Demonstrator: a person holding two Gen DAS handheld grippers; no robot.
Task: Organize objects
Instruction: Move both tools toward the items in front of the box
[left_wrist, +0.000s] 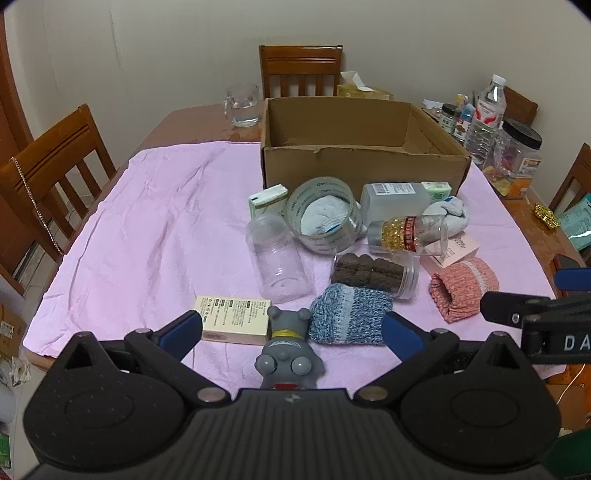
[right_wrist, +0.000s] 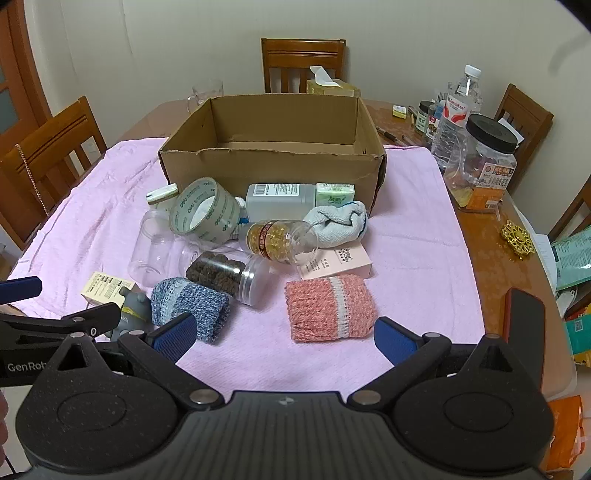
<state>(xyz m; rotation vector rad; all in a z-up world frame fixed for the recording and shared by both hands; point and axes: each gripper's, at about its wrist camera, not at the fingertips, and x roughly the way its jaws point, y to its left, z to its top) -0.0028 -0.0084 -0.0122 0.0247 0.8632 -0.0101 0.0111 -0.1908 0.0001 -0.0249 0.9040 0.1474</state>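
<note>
- Left gripper (left_wrist: 291, 328): blue-padded fingers spread wide apart, holding nothing, low over the near edge of the bench (left_wrist: 192, 122).
- Grey big-eyed rubber toy figure (left_wrist: 288, 354) lies between the left fingers, touching neither; a cream printed carton (left_wrist: 234, 319) is just beside it on the left.
- Right gripper (right_wrist: 286, 338): fingers likewise apart and empty, framing the salmon-pink knitted cuff (right_wrist: 330, 308) that lies flat on the pink cloth (right_wrist: 417, 229).
- Blue-grey knitted cuff (right_wrist: 192, 304) is near the right gripper's left finger, against a clear lidded jar of dark brown biscuits (right_wrist: 225, 275) lying on its side.
- Behind these: tipped bottle of golden capsules (right_wrist: 280, 240), roll of clear packing tape (right_wrist: 203, 210), empty clear plastic jar (right_wrist: 155, 251), white rolled sock (right_wrist: 340, 221), pale pink card box (right_wrist: 336, 264).
- Open brown cardboard box (right_wrist: 273, 162) stands at the cloth's far side, upright, nothing visible inside.
</note>
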